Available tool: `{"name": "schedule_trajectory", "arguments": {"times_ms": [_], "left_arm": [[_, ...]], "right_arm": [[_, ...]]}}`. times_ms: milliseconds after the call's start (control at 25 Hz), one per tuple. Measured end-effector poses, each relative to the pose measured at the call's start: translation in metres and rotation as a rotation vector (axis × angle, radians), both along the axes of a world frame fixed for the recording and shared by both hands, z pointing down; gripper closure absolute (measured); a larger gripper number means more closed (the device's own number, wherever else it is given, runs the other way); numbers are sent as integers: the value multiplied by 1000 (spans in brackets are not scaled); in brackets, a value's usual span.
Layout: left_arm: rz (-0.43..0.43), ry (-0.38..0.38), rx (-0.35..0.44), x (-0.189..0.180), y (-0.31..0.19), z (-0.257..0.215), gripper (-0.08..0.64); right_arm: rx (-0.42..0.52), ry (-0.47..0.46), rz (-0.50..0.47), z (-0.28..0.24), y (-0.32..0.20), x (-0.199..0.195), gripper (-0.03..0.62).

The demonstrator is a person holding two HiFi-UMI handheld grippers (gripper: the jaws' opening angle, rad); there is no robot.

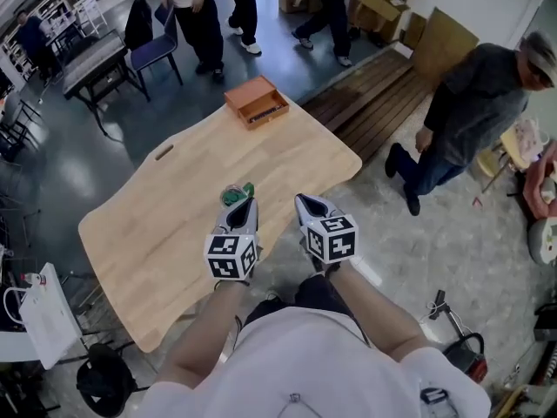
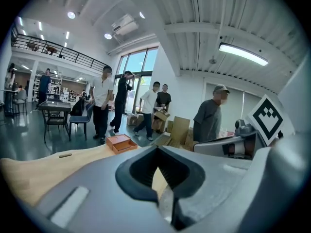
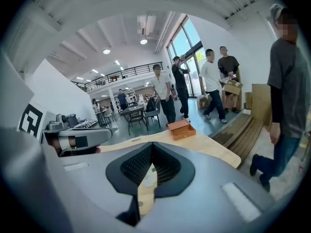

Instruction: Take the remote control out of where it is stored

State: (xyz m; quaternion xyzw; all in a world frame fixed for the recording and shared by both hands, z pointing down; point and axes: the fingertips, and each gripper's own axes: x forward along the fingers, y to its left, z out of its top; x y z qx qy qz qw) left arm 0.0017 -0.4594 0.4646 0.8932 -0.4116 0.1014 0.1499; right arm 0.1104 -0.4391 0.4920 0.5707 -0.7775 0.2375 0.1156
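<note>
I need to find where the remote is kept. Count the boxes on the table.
1. The orange box lies near the far edge of the table, well ahead of the left gripper and the right gripper. They hide a bit of the near tabletop.

One wooden table (image 1: 174, 225). One orange box (image 1: 256, 101) at its far end. Two grippers, left gripper (image 1: 243, 204) and right gripper (image 1: 306, 204), carrying two marker cubes (image 1: 231, 256), one apiece. One small green thing (image 1: 237, 193) just beside the left gripper. Three people (image 1: 196, 7) standing far off, one more person (image 1: 474, 111) at the right. One dark chair (image 1: 157, 46) far left.
</note>
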Motion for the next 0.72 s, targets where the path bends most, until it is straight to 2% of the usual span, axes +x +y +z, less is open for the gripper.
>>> {"name": "schedule_trajectory", "arguments": {"times_ms": [200, 360, 600, 720], "left_arm": [[-30, 2, -3, 16, -57, 4, 559], [-76, -5, -13, 33, -115, 12, 559], [-221, -20, -37, 62, -223, 18, 559], [-299, -29, -74, 68, -261, 24, 559]], "right_arm": [[3, 1, -26, 4, -60, 17, 565], [-7, -14, -75, 15, -128, 34, 565], [-35, -14, -208, 28, -250, 67, 565], [-80, -13, -283, 39, -291, 76, 565]]}}
